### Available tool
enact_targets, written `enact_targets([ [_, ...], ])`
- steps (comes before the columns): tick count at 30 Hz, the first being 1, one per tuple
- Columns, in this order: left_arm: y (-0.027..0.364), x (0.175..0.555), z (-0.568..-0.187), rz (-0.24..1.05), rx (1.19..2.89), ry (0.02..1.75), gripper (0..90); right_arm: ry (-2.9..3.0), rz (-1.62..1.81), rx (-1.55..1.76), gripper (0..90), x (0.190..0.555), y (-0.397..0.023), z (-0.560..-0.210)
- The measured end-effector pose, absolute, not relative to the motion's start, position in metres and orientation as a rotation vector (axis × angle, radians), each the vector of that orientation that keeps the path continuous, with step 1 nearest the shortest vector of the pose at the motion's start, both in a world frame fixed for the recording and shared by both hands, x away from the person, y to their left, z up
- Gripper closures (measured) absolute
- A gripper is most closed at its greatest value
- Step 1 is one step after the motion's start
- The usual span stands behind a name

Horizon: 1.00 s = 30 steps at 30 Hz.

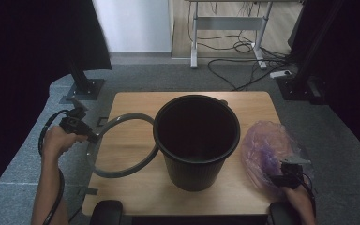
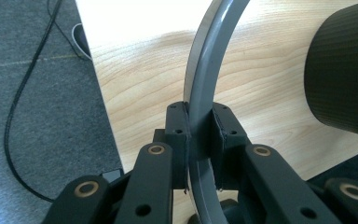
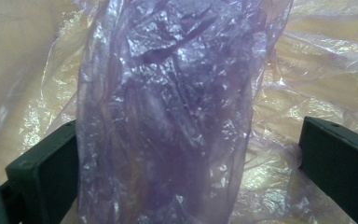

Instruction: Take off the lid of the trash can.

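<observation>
Grey plastic ring [image 1: 122,145], a wide hoop, is lying nearly flat to the left of the black bin [image 1: 197,140], its far side touching the bin's wall just below the rim. The left gripper [image 1: 91,137] is clenching the hoop's outer edge, the side farthest from the bin; in the left gripper view the pads are pressing the grey band [image 2: 200,140] from both sides, the band running straight ahead before curving towards the bin. So the bin's mouth is lying to the right of that hand and above the hoop. To the right of the bin, a purple plastic bag [image 1: 269,152] is resting crumpled on the wooden table [image 1: 136,136]. The right gripper [image 1: 286,180] is hovering at the bag's near edge, jaws spread wide, with film [image 3: 168,116] bunching between them, ungripped.
</observation>
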<state>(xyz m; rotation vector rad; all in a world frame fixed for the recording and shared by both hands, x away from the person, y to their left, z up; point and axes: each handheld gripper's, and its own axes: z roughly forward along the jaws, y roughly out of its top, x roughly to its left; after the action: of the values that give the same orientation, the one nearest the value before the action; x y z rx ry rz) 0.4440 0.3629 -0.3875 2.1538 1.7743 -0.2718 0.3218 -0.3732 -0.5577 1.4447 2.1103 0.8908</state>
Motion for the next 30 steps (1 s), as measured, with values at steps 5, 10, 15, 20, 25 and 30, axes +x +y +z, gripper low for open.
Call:
enact_targets([
  [5,0.364,0.445,-0.401,-0.269,2.143,1.768,78.8,2.110,0.891,1.445,0.0,0.322,-0.373,-0.558],
  [10,0.364,0.446,-0.419,-0.290,2.133,1.776,78.8,2.110,0.891,1.445,0.0,0.322,-0.373,-0.558],
  [15,0.365,0.447,-0.439,-0.286,2.133,1.804,78.7,2.110,0.891,1.445,0.0,0.322,-0.373,-0.558],
  [20,0.365,0.447,-0.459,-0.310,2.144,1.818,78.3,2.110,0.891,1.445,0.0,0.322,-0.373,-0.558],
  [25,0.362,0.445,-0.475,-0.277,2.166,1.815,77.9,2.110,0.891,1.445,0.0,0.322,-0.373,-0.558],
  [30,0.357,0.445,-0.487,-0.228,2.171,1.795,76.2,2.110,0.891,1.445,0.0,0.322,-0.373,-0.558],
])
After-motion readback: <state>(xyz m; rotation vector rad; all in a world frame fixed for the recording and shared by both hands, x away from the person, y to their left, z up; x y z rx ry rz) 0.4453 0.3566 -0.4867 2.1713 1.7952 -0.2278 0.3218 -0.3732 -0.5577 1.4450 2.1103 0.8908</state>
